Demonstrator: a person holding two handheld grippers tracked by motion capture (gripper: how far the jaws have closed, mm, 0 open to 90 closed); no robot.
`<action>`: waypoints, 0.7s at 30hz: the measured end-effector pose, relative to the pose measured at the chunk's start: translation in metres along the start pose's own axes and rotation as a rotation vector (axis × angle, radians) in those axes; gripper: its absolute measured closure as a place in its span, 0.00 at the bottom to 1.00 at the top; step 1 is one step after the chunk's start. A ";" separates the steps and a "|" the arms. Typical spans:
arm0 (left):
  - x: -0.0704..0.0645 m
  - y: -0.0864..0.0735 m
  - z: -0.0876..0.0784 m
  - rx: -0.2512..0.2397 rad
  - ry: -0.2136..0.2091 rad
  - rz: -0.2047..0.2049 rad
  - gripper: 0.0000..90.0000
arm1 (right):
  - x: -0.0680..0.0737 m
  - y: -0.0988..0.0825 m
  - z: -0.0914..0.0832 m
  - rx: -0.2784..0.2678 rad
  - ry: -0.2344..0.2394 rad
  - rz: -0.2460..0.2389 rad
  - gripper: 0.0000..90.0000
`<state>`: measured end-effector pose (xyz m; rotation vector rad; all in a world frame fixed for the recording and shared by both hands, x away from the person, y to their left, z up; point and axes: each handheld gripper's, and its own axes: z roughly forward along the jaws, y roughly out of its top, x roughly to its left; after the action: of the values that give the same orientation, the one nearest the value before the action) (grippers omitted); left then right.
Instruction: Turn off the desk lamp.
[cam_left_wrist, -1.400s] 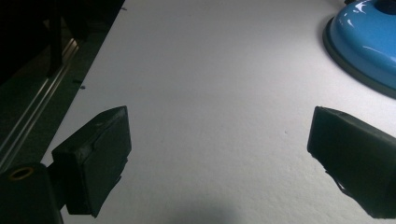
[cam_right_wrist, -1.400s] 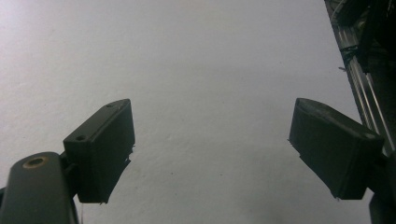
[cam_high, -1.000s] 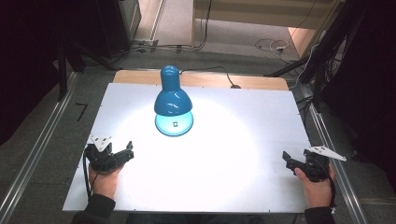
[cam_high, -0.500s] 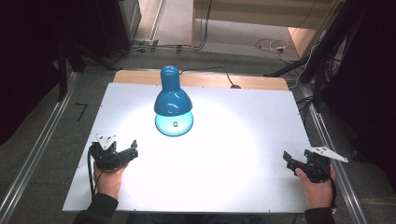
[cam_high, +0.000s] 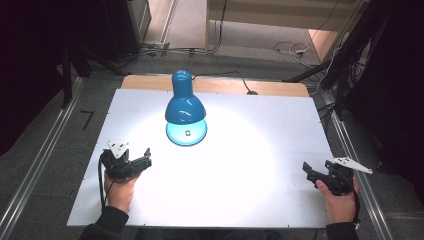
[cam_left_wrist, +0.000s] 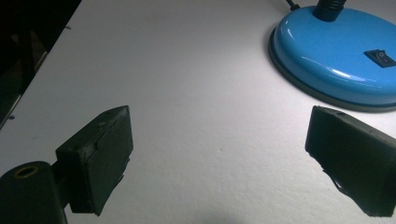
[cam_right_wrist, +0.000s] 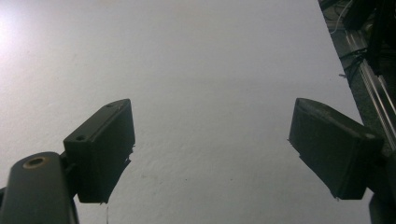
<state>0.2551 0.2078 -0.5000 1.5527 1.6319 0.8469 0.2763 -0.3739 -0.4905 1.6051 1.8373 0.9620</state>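
A blue desk lamp (cam_high: 185, 107) is standing in the upper middle of the high view, on the far half of the white surface (cam_high: 250, 165), its round base (cam_high: 186, 133) lying just below the shade and its light spilling in a bright pool over the middle of the surface. A small black rocker switch (cam_left_wrist: 381, 57) is sitting on top of the base, which is showing in the upper right of the left gripper view, with the dark stem rising from its far side. The left gripper (cam_high: 145, 159) is resting at the lower left of the high view, near the lamp's base but apart from it, with its jaws standing wide apart and nothing between them; in the left gripper view its right jaw is lying just below the base's rim without touching it. The right gripper (cam_high: 307, 172) is sitting at the lower right of the high view, well apart from the lamp, close to the surface's right edge. Its jaws are likewise spread wide over bare surface. A cable is trailing from the lamp toward the far edge.
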 end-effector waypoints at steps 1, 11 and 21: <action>0.000 0.000 0.000 -0.001 0.000 0.000 0.09 | 0.000 0.000 0.000 0.001 0.001 0.001 0.15; -0.007 0.005 0.004 -0.013 -0.014 0.000 0.10 | 0.000 0.000 0.001 0.003 -0.003 -0.001 0.15; -0.016 0.009 0.009 -0.023 -0.031 0.011 0.10 | 0.002 0.000 0.001 -0.002 -0.002 -0.001 0.14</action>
<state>0.2678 0.1918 -0.4963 1.5525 1.5880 0.8411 0.2768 -0.3722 -0.4910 1.6034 1.8354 0.9611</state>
